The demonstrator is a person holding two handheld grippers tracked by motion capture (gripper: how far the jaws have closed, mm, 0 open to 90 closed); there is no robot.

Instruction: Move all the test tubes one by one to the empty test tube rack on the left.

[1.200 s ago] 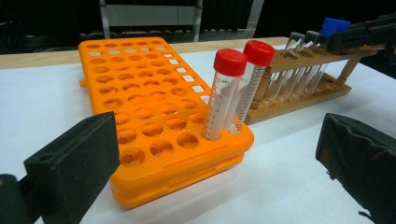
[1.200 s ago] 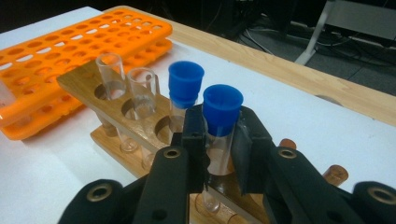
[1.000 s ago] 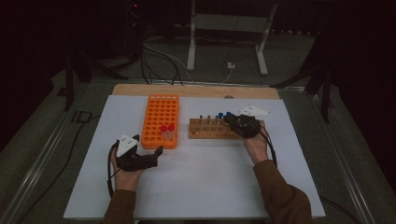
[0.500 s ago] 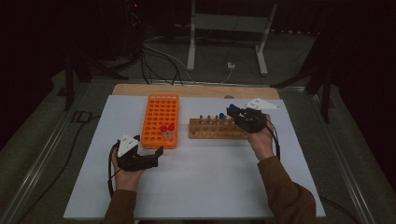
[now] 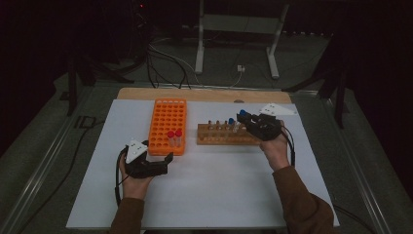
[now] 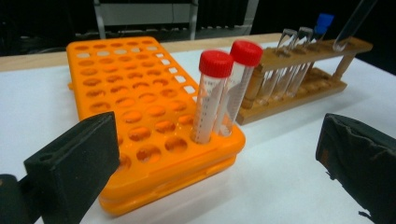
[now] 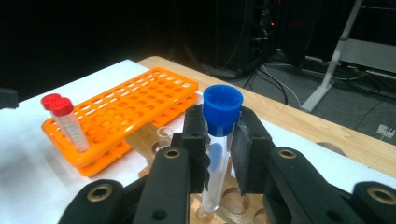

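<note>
Moved: right gripper (image 5: 242, 118) w/ blue-capped tube (image 7: 219, 140) has risen off the wooden rack (image 5: 226, 134) vs earlier frames; left gripper (image 5: 163, 162) same spot.
Right fingers: clamped on the tube just under its cap, tube upright, its bottom just above a rack hole.
Left fingers: wide, nothing between; orange rack (image 6: 140, 107) just ahead on the worktop (image 5: 219, 190).
Red-capped tubes (image 6: 224, 93): two, in the orange rack's near corner.
Meaning: prob. tube pulled free; next likely carry over to the orange rack.

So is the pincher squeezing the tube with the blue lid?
Touching. In the right gripper view, the right gripper has both black jaws pressed against the sides of the blue-capped tube, just below its cap.
</note>
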